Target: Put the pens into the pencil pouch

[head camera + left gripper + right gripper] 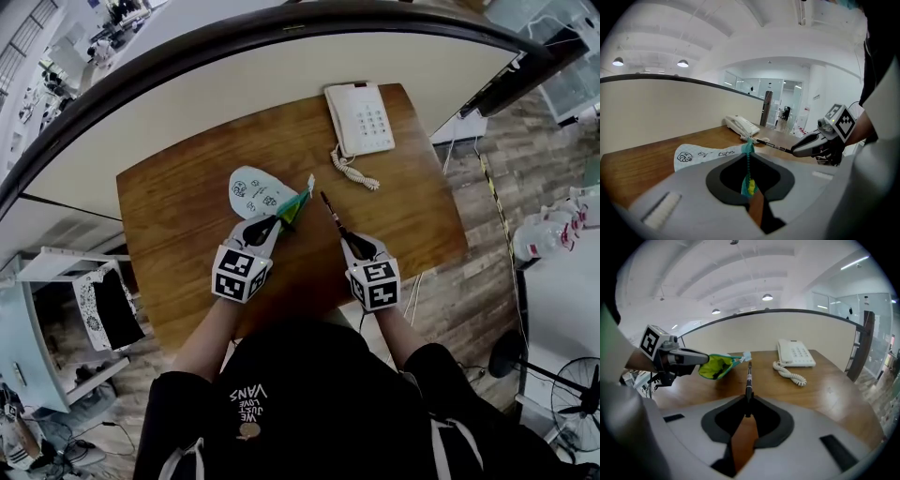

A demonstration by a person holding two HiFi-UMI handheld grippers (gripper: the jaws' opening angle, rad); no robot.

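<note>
Two grippers are busy. Head view: my left gripper (pixel 278 220) pinches the pencil pouch (pixel 253 192) by its teal zip edge, the pouch's far part lying on the table (pixel 178 225). My right gripper (pixel 347 239) clamps a pen (pixel 330 211) just right of the mouth.

Left gripper view: the jaws are nearly together on soft cloth. I expect it to sag, so the rim is the place to hold.

Right gripper view: the pen looks stiff and light. It is gripped at its near end, tip aimed beside the open mouth.

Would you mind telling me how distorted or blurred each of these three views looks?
Head view: strong fisheye bends the partition into an arc. Left gripper view: dark corners, bright ceiling lamps. Right gripper view: pen sharp, corners dark too.
</note>
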